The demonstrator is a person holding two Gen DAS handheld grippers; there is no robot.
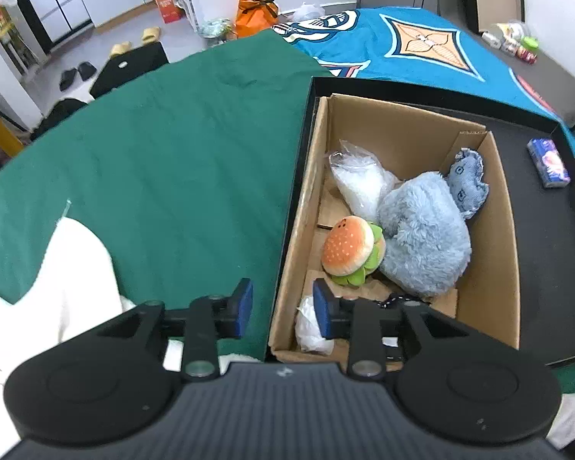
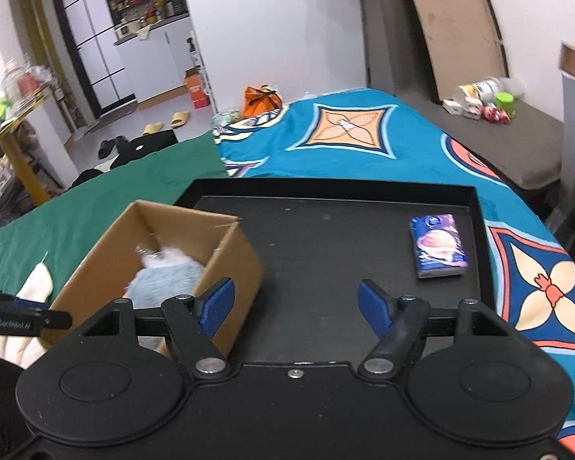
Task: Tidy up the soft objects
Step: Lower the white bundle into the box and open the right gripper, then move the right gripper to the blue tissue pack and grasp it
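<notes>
- The left claw [image 1: 283,308] is being held with its ribbed blue pads parted and nothing between them, poised over the near left wall of the cardboard box [image 1: 502,237].
- The box, of plain brown corrugated card with raw cut edges, is being carried at the left end of a shallow black tray [image 2: 475,237] with a thin raised rim.
- A plush burger [image 1: 352,250], with a rounded orange bun, speckled top and green felt lettuce frill, is being kept in the box, touching a large shaggy grey-blue plush [image 1: 425,237].
- A small denim-like blue stuffed piece [image 1: 467,182] with frayed edges is being pressed against the box's right wall.
- A crinkled clear plastic bag [image 1: 360,180] holding white filling is lying behind the burger, and a crumpled white wad [image 1: 308,324] is lying in the near corner.
- The right claw [image 2: 295,308] is being held wide open and empty above the bare matte tray floor.
- A small glossy rectangular packet [image 2: 439,247], printed in purple and pink, is lying flat on the tray, well apart from the box.
- The tray is being borne by a bed covered by a smooth green cloth [image 1: 165,161] and a teal patterned blanket [image 2: 364,153].
- A soft white fabric [image 1: 73,280] is lying on the green cloth near the left claw.
</notes>
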